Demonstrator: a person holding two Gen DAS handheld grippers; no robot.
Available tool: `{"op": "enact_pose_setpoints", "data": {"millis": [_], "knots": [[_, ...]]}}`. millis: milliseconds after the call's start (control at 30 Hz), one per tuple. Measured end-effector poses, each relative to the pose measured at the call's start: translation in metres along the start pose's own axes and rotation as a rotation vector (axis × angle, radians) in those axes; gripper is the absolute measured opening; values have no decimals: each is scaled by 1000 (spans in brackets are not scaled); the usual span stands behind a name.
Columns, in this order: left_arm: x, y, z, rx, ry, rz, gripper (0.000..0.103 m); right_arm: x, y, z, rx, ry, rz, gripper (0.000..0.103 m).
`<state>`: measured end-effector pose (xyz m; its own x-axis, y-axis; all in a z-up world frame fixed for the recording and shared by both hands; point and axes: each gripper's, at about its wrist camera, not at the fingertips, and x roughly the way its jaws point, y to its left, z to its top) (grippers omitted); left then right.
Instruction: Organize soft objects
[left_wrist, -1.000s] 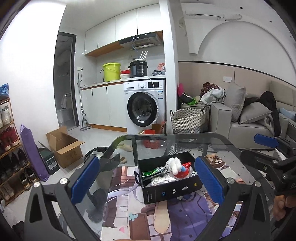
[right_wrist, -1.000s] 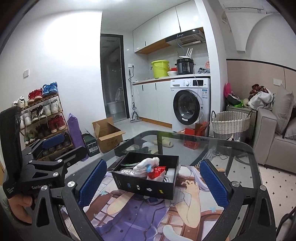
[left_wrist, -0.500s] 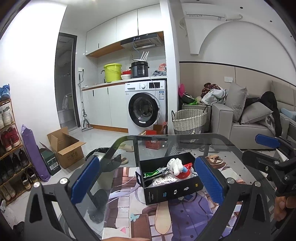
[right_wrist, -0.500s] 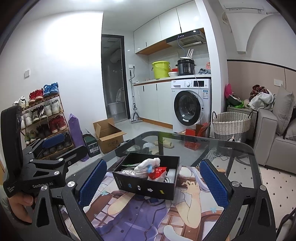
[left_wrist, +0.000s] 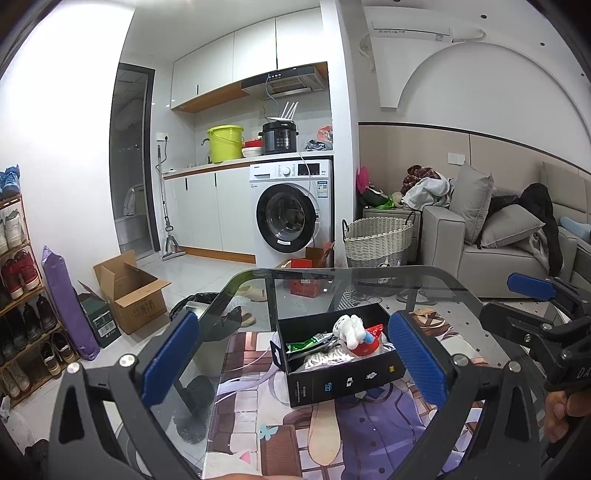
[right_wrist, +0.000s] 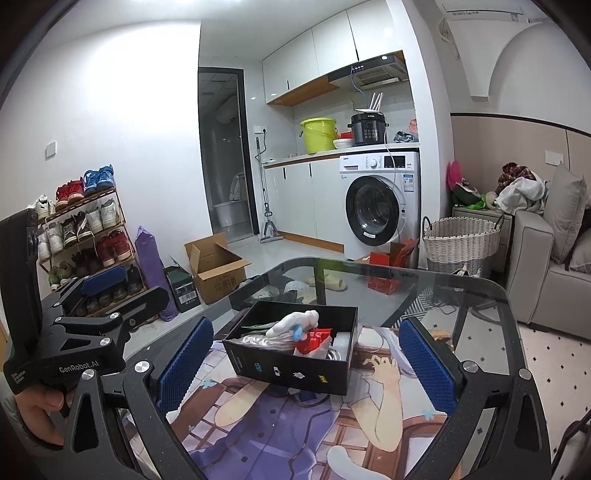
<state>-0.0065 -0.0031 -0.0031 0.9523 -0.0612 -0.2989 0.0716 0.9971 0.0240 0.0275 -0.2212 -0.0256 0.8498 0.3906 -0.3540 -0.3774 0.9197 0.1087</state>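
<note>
Nearest you, both grippers hang w/ fingers spread wide, nothing in them: left gripper (left_wrist: 291, 360) and right gripper (right_wrist: 306, 363) each frame the black box (right_wrist: 291, 369). Vs a sec ago, barely any change: views sit a touch higher, box and contents lie the same.

The box sits on the printed mat (right_wrist: 288, 424) on the glass table (right_wrist: 480, 295). Inside: white plush toy (left_wrist: 349, 326), red item (right_wrist: 312, 338), green packet (left_wrist: 304, 341), pale cords.

So soft stuff already lies in the box. Could be pre-sorting or finished; can't tell.

Further back: wicker basket (left_wrist: 376, 240), washer.
</note>
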Motion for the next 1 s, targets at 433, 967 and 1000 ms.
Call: {"op": "enact_pose_setpoints", "data": {"millis": [433, 967, 1000], "knots": [[0, 1, -1, -3, 12, -9, 103, -1, 0, 0, -3, 4, -1, 102], [0, 1, 0, -6, 13, -6, 103, 0, -1, -1, -6, 10, 3, 102], [0, 1, 0, -6, 14, -5, 103, 0, -1, -1, -4, 9, 2, 102]]}}
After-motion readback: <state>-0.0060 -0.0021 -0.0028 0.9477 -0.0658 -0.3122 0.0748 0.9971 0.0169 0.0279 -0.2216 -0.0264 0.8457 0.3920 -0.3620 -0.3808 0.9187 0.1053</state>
